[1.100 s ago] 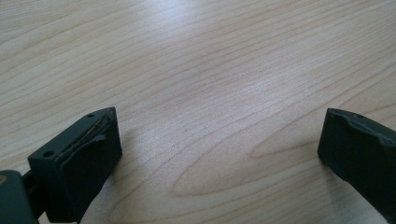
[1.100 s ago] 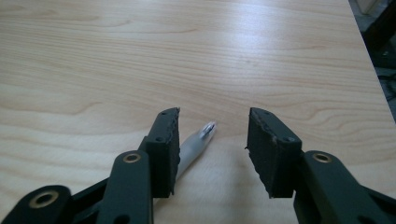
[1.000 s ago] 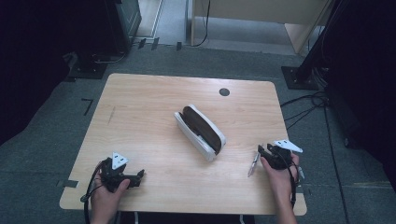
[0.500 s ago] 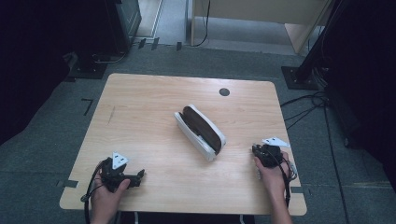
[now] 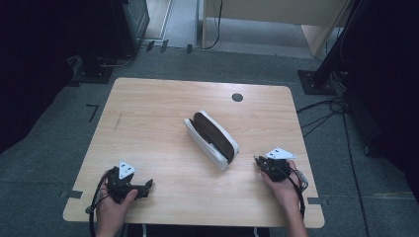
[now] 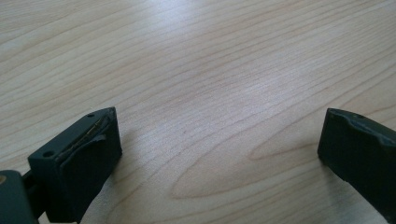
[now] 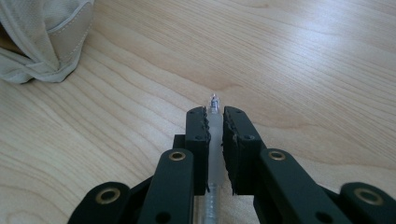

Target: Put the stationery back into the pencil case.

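Observation:
An open white pencil case (image 5: 212, 140) with a dark inside lies slantwise in the middle of the wooden table (image 5: 148, 113); its pale fabric end (image 7: 46, 37) is at the upper left in the right gripper view. My right gripper (image 5: 259, 162) rests at the front right, close to the case's near end. Its jaws have just been closing, and now my right gripper (image 7: 215, 116) is shut on a clear pen (image 7: 213, 103), whose tip pokes out past the pads. My left gripper (image 5: 146, 185) sits at the front left, and in its own view my left gripper (image 6: 219, 149) stands wide open over bare wood.
A black round grommet (image 5: 237, 97) is set near the table's far edge. Dark equipment stands (image 5: 99, 54) and cables (image 5: 326, 108) lie on the grey floor around the table. Bare wood stretches across the table's left half.
The right hand has slid left toward the near end of the pencil case, and its jaws have closed on the pen. The left hand has stayed put.

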`<act>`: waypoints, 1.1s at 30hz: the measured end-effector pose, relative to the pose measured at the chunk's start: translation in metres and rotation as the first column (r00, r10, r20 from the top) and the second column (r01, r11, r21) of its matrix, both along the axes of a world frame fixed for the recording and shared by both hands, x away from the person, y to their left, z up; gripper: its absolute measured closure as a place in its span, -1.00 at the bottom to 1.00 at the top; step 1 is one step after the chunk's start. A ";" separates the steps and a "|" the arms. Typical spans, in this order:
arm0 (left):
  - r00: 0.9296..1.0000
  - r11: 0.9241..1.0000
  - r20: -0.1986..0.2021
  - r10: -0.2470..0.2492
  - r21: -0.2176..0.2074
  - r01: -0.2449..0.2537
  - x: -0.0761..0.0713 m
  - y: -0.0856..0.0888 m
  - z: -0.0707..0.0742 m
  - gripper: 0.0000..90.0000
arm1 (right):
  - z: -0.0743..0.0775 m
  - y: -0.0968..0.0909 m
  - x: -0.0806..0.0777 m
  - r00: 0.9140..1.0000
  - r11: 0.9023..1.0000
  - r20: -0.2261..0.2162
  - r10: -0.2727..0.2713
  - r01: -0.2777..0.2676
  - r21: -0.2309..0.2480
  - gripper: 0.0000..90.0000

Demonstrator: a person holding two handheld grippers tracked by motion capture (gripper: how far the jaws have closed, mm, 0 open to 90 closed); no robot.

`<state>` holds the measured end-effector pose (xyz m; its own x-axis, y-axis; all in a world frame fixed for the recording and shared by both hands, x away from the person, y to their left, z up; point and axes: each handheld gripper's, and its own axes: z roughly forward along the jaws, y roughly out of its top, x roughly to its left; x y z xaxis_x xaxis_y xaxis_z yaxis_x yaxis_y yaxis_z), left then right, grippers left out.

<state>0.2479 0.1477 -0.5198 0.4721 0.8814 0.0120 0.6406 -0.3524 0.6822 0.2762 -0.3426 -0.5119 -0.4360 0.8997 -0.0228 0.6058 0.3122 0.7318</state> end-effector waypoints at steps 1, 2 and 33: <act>1.000 1.000 0.000 0.000 0.000 0.000 0.000 0.000 0.000 -1.00 | -0.001 0.001 0.001 1.000 1.000 -0.005 -0.019 0.019 -0.010 0.71; 1.000 1.000 0.000 0.000 0.000 0.000 0.000 0.000 0.000 -1.00 | -0.002 0.001 0.002 0.999 0.999 -0.012 -0.030 0.029 -0.023 0.69; 1.000 1.000 0.000 0.000 0.000 0.000 0.000 0.000 0.000 -1.00 | 0.063 0.024 -0.018 0.985 0.978 0.165 -0.044 0.009 0.207 0.81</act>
<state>0.2479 0.1477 -0.5198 0.4723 0.8814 0.0123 0.6405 -0.3527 0.6822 0.2583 -0.3184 -0.4486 -0.4173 0.9041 0.0921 0.4746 0.1303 0.8705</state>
